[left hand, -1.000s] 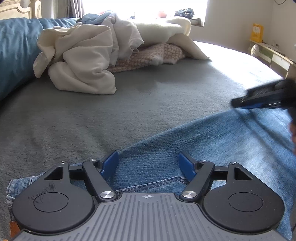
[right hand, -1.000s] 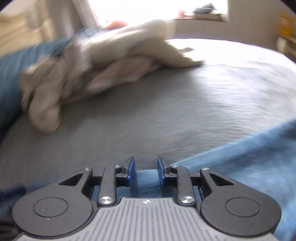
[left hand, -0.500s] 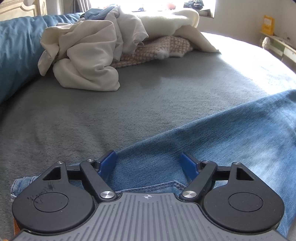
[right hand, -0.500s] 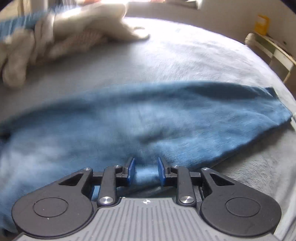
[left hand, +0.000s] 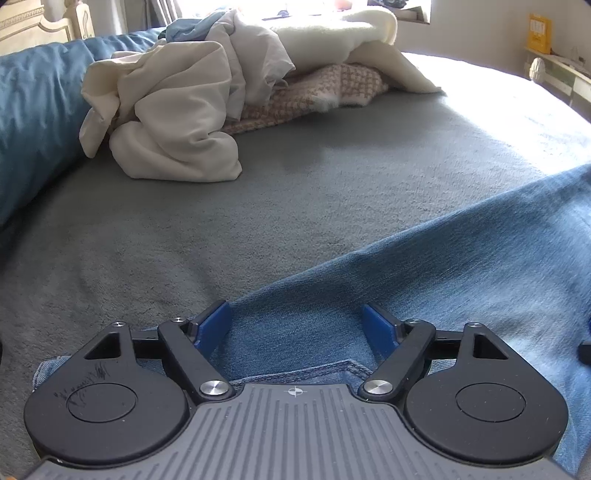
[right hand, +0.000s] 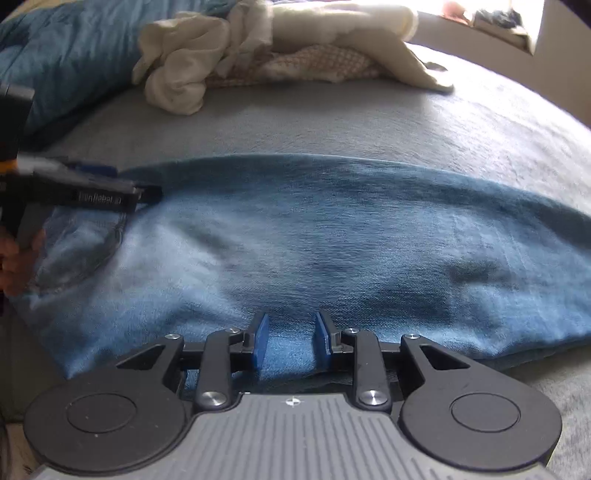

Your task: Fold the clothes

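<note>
**Denim flat on the grey bed**

Denim fills your near view — the jeans (right hand: 332,251) lie across the bed (left hand: 332,184). Your right gripper (right hand: 290,341) pinches their near fold; your left gripper (left hand: 295,325) stands apart over the waistband. Beyond — a cream laundry pile (left hand: 192,110).

White lettering on the left gripper (right hand: 110,184) is too blurred to read.

One pair of jeans (right hand: 332,251) lies on one bed (left hand: 332,192). Two tongs: left (left hand: 297,326) and right (right hand: 290,339). One pile of clothes (left hand: 229,92) at the far side, where at least three pieces can be told: cream cloth, a white fleece, a checked knit. One blue duvet (left hand: 33,103). One yellow box (left hand: 539,31).
</note>
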The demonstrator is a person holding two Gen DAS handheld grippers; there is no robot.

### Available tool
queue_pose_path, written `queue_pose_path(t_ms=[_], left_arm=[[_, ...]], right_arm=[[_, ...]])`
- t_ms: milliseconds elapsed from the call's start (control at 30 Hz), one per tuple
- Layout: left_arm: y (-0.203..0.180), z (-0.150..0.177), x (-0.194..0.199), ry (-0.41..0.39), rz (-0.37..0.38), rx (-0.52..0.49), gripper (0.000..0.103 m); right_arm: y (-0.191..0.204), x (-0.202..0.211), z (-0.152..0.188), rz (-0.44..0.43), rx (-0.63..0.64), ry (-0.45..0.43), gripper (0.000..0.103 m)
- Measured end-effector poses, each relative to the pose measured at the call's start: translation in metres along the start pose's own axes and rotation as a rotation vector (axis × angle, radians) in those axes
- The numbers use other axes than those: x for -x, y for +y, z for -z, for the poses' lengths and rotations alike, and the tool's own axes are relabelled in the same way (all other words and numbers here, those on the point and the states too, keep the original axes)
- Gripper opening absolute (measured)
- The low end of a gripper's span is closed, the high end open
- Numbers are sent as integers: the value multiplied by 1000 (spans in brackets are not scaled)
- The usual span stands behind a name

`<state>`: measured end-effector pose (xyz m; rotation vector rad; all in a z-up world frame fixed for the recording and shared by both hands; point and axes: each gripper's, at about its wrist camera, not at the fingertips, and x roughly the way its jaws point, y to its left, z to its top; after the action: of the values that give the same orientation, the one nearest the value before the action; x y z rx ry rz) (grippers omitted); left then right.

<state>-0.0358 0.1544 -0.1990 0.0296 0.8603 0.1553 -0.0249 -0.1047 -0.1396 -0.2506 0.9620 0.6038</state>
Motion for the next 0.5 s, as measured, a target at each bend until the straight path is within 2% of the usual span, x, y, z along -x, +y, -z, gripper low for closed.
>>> queue_pose_path(t_ms=[133,233,300,367,500], left_arm=[[-1,-1,-1,5,-5,-5,81],[-2,-1,-1,8,-12,-5,81],[-3,-2,-1,10,-15,-6,81],[-2,-2,-2,10,-16,-5,82],[0,-2,1,4,-17,-3,83]], right_arm=[[-25,16,-12,93,-98,-113,30],[-52,0,-12,154,-212,-98,30],[-61,-18,-1,192,-217,-54,30],[-57,-18,7,206,-169,-92,31],[-56,-16,6,230,-169,-90,33]])
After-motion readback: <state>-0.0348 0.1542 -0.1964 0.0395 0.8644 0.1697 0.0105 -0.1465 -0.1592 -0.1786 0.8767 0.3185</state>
